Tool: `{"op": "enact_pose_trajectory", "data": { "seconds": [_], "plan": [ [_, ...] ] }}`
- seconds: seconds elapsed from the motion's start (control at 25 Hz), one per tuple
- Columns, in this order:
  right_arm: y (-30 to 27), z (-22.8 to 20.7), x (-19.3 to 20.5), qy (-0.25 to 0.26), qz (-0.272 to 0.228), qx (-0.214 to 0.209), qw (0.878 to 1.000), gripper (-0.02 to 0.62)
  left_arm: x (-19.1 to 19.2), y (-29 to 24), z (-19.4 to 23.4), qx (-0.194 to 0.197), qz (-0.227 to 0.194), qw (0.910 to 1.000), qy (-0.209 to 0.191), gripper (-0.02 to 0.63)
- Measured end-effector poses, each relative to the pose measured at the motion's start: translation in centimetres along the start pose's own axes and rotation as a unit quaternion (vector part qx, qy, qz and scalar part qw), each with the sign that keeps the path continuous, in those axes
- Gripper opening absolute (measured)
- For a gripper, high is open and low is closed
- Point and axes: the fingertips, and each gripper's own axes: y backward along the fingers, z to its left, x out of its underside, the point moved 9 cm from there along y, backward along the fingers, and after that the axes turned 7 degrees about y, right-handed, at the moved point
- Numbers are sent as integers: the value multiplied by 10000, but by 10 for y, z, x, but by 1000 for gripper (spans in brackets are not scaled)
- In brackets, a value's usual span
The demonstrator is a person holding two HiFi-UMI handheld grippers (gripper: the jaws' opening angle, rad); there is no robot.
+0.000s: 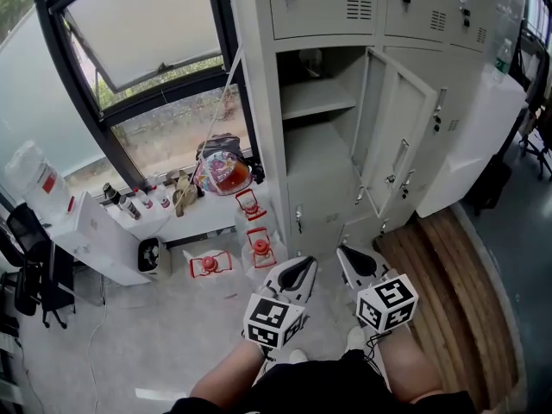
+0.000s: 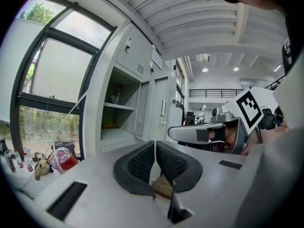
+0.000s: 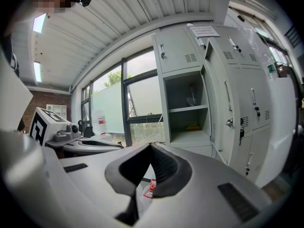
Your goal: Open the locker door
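**Two closed grippers held in front of a locker whose door stands open**

A room with a pale grey floor point(image 1: 172, 335), seen steeply from above, with a bank of lockers and a large window at the far side.

Nearest the viewer are the person's knees in dark clothing, at the bottom edge. Just beyond them two handheld grippers lie side by side, each carrying a cube with black-and-white square markers.

The left gripper point(image 1: 302, 266) has its dark ribbed pads pressed together with nothing between them, as its own view shows point(image 2: 155, 145). The right gripper point(image 1: 352, 254) is likewise closed and empty, its tips meeting point(image 3: 151, 146). Both point towards the lockers and are well apart from them.

On the floor beyond the left gripper stand three small red wire-framed objects point(image 1: 259, 247); what they are cannot be told. To the right lies a brown wooden plank platform point(image 1: 440, 274) at the lockers' foot.

Farther on is the bank of pale grey metal lockers point(image 1: 323, 3). The tall pale grey metal locker door point(image 1: 397, 136) is swung out towards the viewer, hinged on its right side. It exposes a compartment with a shelf point(image 1: 317, 100).

Left of the lockers is a black-framed window point(image 1: 129, 33), with small bottles and a colourful round bag point(image 1: 222, 171) on its low white ledge.
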Motion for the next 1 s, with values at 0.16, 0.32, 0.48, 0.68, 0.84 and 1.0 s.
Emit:
{"op": "enact_pose_trajectory", "data": {
  "seconds": [0.16,0.32,0.48,0.68,0.84,1.0],
  "plan": [
    [-1,-1,1,-2,13,-16,10000,52,1,-1,1,-1,13,10000,1,23],
    [-3,0,2,14,30,-42,10000,52,2,-1,2,-15,12,10000,5,23],
    [-4,1,3,3,35,-58,10000,52,2,0,1,-6,12,10000,-4,23],
    [-4,1,2,3,43,-64,10000,52,2,1,1,-3,21,10000,-25,23],
    [-4,1,3,4,43,-66,10000,52,1,1,0,8,23,10000,-42,23],
    [-3,1,4,1,45,-60,10000,52,1,1,-1,32,29,10000,-66,23]
  ]
}}
